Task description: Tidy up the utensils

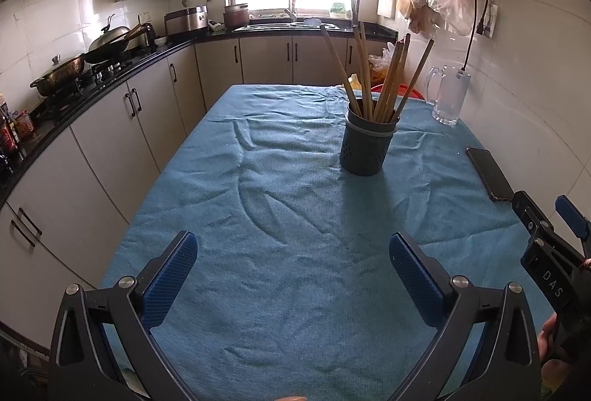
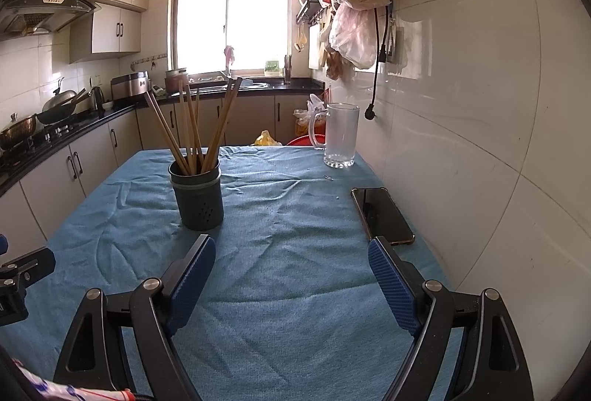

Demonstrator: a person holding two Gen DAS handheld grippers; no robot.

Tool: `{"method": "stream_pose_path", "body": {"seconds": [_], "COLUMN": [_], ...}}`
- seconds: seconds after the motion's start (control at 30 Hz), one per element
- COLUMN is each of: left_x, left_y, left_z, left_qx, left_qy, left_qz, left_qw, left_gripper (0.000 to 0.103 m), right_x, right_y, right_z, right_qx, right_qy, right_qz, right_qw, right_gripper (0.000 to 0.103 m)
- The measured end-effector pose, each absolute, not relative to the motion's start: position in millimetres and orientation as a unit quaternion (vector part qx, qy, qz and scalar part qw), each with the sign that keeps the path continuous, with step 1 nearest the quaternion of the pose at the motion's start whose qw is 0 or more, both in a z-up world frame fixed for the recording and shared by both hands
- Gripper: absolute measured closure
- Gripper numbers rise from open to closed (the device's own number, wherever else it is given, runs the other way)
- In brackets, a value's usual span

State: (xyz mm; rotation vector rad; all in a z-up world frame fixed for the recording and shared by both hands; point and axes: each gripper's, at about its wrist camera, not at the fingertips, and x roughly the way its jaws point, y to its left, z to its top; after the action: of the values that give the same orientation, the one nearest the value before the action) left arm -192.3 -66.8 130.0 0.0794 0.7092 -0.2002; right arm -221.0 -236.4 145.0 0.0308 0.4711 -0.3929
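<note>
A dark perforated utensil holder (image 1: 366,146) stands upright on the blue tablecloth (image 1: 280,201), with several wooden chopsticks (image 1: 384,79) leaning in it. It also shows in the right wrist view (image 2: 198,196) with the chopsticks (image 2: 192,127). My left gripper (image 1: 293,259) is open and empty, low over the near part of the cloth, well short of the holder. My right gripper (image 2: 291,262) is open and empty, with the holder ahead to its left. The right gripper also shows at the right edge of the left wrist view (image 1: 546,216).
A black phone (image 2: 382,216) lies on the cloth by the white tiled wall; it also shows in the left wrist view (image 1: 489,174). A clear glass mug (image 2: 338,135) stands at the far right. Kitchen cabinets and a stove counter (image 1: 92,76) run along the left.
</note>
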Motion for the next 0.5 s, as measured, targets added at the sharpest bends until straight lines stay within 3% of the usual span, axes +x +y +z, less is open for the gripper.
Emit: {"method": "stream_pose_path", "body": {"seconds": [0.5], "left_x": [-189.9], "left_y": [-67.2], "left_z": [125.1], "left_qx": [0.037], "left_qy": [0.355], "left_qz": [-0.101], "left_qw": [0.929], "left_gripper": [0.0], "right_x": [-220.5], "right_y": [-235.9], "right_z": [144.3], "right_qx": [0.017], "right_qy": [0.235], "right_qz": [-0.193], "right_qw": [0.953], "right_gripper": [0.015]}}
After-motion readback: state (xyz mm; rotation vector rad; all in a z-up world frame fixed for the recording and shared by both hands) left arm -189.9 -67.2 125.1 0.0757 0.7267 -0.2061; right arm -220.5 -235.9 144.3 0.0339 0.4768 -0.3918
